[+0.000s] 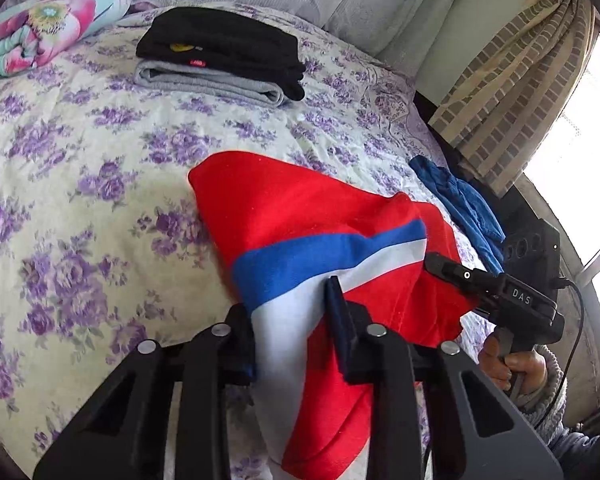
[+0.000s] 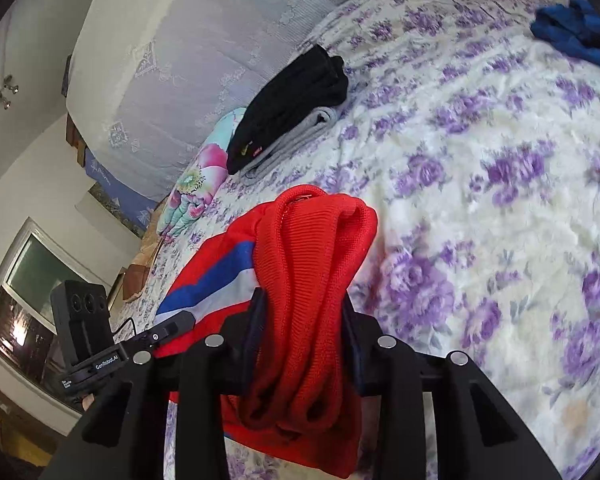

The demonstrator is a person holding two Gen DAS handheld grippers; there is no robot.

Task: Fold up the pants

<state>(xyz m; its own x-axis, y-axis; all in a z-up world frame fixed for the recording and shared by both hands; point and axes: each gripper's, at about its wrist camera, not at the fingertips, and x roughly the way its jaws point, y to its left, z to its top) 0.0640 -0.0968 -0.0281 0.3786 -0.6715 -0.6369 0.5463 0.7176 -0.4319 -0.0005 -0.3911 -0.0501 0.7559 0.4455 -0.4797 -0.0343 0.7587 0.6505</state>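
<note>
1. Both tools have hold of the pants [image 1: 300,216] — a red pair with a blue and white stripe, lying partly on the bed [image 1: 80,168] at its near edge and partly raised.
2. Left hand-held gripper [image 1: 292,312]: closed on the striped part of the cloth, which fills the gap between its fingers.
3. Right hand-held gripper [image 2: 304,312]: closed on the bunched red ribbed band, which hangs in loops between and below its fingers.
4. Step in hand, as judged: lifting the pants by two points to spread them before the first fold.
5. To do it well, raise both points to the same height and draw them apart until the cloth hangs flat — the bunch in the right grip suggests several layers are caught, so a re-grip on a single edge may be needed.
6. Lay the pants down on the bare floral cover, clear of the stack [image 1: 220,60] of folded black and grey clothes and of the blue garment [image 1: 460,200] at the bed's edge.
7. Writing: "DAS" on the right tool as seen from the left wrist; "GenRobot.AI" on the left tool as seen from the right wrist.
8. A small red tag and a yellow badge on the black garment are too small to read.
</note>
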